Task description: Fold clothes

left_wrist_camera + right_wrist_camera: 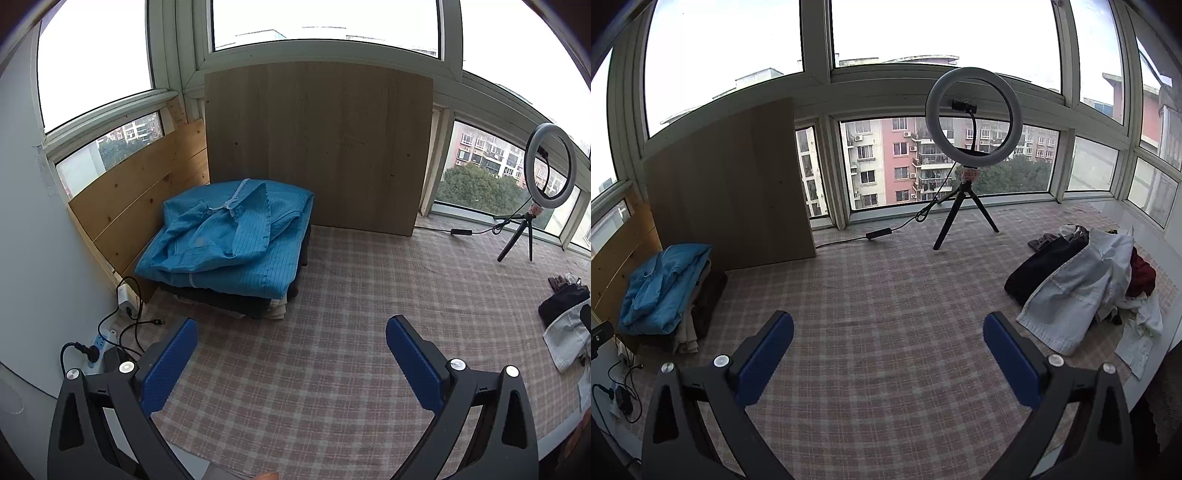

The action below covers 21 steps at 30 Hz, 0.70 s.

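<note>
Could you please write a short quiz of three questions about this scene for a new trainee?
1. True or false: the left gripper holds a garment.
2. What colour is the garment on top of the folded stack?
3. The unfolded pile lies nearer which gripper: A) left, B) the right gripper?

Key: 1. False, both grippers are open and hold nothing. 2. Blue. 3. B.
</note>
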Each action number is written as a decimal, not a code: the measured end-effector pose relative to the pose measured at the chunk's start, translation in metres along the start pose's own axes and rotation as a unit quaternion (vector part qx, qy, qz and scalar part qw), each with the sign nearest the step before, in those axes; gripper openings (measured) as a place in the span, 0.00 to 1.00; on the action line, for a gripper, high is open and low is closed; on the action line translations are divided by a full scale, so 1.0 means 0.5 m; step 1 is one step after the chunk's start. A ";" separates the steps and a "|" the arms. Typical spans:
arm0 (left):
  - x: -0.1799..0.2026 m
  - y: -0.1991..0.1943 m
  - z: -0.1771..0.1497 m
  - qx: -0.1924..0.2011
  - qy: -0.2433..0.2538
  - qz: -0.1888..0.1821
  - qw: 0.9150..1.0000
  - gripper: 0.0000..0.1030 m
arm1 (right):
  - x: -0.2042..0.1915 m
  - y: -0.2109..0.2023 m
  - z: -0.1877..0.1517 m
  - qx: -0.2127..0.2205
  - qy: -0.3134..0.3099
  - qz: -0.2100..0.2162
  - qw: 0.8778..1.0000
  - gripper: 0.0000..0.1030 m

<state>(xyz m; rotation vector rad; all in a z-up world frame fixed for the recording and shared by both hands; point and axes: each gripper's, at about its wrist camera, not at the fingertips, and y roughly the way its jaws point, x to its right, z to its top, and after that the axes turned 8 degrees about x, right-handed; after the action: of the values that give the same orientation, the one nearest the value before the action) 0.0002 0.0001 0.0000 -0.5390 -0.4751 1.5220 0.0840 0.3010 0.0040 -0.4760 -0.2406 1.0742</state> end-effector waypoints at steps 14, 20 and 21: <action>-0.065 0.050 -0.046 -0.009 0.012 0.005 1.000 0.97 | -0.053 0.002 -0.003 0.018 -0.006 0.032 0.999 1.00; -0.126 0.080 -0.073 -0.040 0.000 0.019 0.999 0.98 | -0.093 0.016 -0.013 0.005 -0.012 0.043 0.999 1.00; -0.138 0.088 -0.077 -0.049 -0.006 0.019 0.999 0.97 | -0.098 0.020 -0.014 0.000 -0.009 0.043 0.999 1.00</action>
<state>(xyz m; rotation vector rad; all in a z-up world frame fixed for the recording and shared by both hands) -0.0119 -0.0713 -0.0540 -0.6195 -0.5539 1.5438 0.0564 0.2596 -0.0048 -0.4805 -0.2381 1.1619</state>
